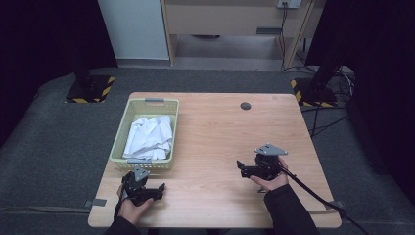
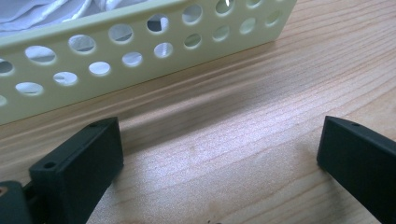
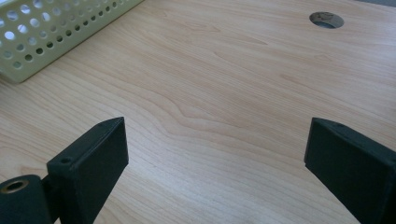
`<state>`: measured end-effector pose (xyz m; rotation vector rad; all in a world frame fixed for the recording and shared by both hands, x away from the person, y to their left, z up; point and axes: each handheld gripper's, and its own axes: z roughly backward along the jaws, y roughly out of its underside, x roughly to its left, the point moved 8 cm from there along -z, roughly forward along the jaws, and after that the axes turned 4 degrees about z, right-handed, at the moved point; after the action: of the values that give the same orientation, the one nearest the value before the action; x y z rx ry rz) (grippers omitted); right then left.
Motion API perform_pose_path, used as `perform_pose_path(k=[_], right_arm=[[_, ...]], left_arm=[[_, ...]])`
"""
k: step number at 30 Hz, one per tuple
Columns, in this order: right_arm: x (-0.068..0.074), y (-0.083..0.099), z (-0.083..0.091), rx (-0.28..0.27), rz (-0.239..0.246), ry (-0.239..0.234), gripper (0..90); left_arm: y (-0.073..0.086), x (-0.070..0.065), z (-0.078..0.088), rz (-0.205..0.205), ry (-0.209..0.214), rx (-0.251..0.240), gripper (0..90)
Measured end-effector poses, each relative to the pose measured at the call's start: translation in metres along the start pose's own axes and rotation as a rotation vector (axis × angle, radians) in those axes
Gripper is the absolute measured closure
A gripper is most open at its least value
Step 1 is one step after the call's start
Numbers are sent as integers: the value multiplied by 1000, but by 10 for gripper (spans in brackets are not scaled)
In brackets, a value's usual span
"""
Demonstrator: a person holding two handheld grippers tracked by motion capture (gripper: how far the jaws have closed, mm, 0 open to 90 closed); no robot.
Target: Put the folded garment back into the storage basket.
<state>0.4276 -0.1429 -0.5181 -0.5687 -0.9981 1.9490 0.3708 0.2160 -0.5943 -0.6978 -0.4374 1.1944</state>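
The table looks like light wood or wood-look laminate, smooth with a soft sheen and clear grain. Near its left edge, the basket is pale green plastic, matt-ish, punched with round holes. Inside is white cloth, crumpled and soft-looking. The left gripper and right gripper are matt black plastic, slightly grainy. A small metal-looking grommet near the far edge shines.

Even, soft light falls on the table — the surroundings sink into darkness. Up close the basket blurs slightly, casting a faint shadow.
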Motion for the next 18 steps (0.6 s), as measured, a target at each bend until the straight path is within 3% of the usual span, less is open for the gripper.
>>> perform_pose_path(k=[18], right_arm=[[-28, 26, 11, 16, -24, 37, 62]], left_arm=[[0, 0, 0, 0, 0, 0, 0]])
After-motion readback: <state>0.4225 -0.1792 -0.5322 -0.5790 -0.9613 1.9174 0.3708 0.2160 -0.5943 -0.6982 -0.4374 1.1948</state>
